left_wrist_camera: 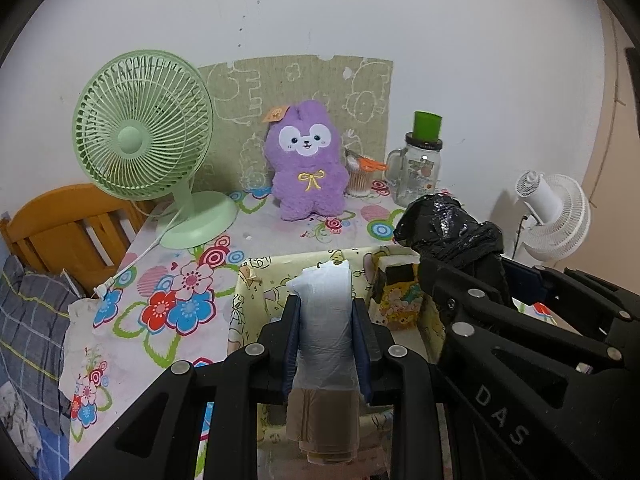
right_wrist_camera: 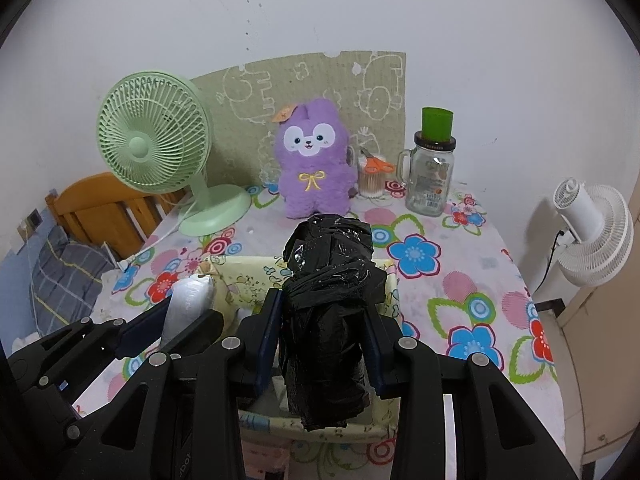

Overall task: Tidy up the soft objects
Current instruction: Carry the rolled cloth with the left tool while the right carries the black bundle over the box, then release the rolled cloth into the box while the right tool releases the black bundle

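Two rolls held | my left gripper (left_wrist_camera: pixel 326 336) clamps white bag roll (left_wrist_camera: pixel 325 320), right gripper (right_wrist_camera: pixel 322 344) clamps black bag roll (right_wrist_camera: pixel 326 312) | both over yellow box (right_wrist_camera: pixel 248 284), for dropping in, I judge.

Both views are evenly lit by soft, slightly dim indoor light and look sharp throughout. Glare glints on the crinkled black bag (right_wrist_camera: pixel 326 300), and the white fan (right_wrist_camera: pixel 592 236) casts a soft shadow on the wall to its left. Fisheye bending curves the edges, with dark vignetted corners.

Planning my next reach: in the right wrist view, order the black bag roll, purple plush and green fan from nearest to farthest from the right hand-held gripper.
1. Black bag roll, clamped in the right hand-held gripper.
2. Purple plush, straight ahead at the back.
3. Green fan, far left.
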The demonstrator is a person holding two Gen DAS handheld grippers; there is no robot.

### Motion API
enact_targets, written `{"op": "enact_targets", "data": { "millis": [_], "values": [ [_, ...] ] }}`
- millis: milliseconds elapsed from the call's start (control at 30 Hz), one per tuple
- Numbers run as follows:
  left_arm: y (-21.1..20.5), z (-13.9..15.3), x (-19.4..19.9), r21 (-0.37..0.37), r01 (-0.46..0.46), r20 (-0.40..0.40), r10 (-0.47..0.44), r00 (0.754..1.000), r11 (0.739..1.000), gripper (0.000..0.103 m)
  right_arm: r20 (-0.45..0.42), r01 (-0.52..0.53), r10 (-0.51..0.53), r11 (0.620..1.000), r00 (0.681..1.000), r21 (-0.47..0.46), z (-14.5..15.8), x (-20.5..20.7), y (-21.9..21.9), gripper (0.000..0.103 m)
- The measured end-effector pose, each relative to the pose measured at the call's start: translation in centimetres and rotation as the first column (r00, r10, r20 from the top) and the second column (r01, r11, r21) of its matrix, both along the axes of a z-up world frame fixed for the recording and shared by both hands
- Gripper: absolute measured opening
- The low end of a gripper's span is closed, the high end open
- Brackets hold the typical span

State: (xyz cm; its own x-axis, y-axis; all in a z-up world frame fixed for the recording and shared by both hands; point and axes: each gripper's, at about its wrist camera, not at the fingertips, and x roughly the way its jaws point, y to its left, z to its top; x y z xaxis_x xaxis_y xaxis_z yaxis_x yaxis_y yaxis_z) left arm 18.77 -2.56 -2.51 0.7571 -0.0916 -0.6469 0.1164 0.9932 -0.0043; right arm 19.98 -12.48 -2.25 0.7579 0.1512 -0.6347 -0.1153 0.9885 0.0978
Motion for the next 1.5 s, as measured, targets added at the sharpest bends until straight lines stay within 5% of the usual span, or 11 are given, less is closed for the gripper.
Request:
{"op": "enact_targets", "data": {
  "millis": [300,833,1100,1500],
  "values": [
    [0.2,-1.2,2.2,0.006,-0.02,-0.031,0.02,0.999,1.0,0.026,-0.032,-0.012,0.013,1.0,0.999,0.022,-1.3,1.8,-0.1,0.041],
    [1.0,-3.1,3.3,0.025,-0.034,-0.095,0.036,0.995,0.999,0.068,-0.086,-0.047,0.049,0.999,0.995,0.022,-3.3,3.4,1.0,0.043],
    [1.0,-3.3,2.1,0.009,-0.023,-0.107,0.024,0.994,1.0,0.079,-0.086,-0.026,0.027,1.0,0.996,0.014,-3.9,2.6,0.9,0.077],
    [0.7,-2.9,-0.1,-0.003,-0.005,-0.088,0.004,0.996,1.0,0.085,-0.075,0.006,-0.005,1.0,0.997,0.009,-3.6,0.3,0.6,0.091]
  ]
}}
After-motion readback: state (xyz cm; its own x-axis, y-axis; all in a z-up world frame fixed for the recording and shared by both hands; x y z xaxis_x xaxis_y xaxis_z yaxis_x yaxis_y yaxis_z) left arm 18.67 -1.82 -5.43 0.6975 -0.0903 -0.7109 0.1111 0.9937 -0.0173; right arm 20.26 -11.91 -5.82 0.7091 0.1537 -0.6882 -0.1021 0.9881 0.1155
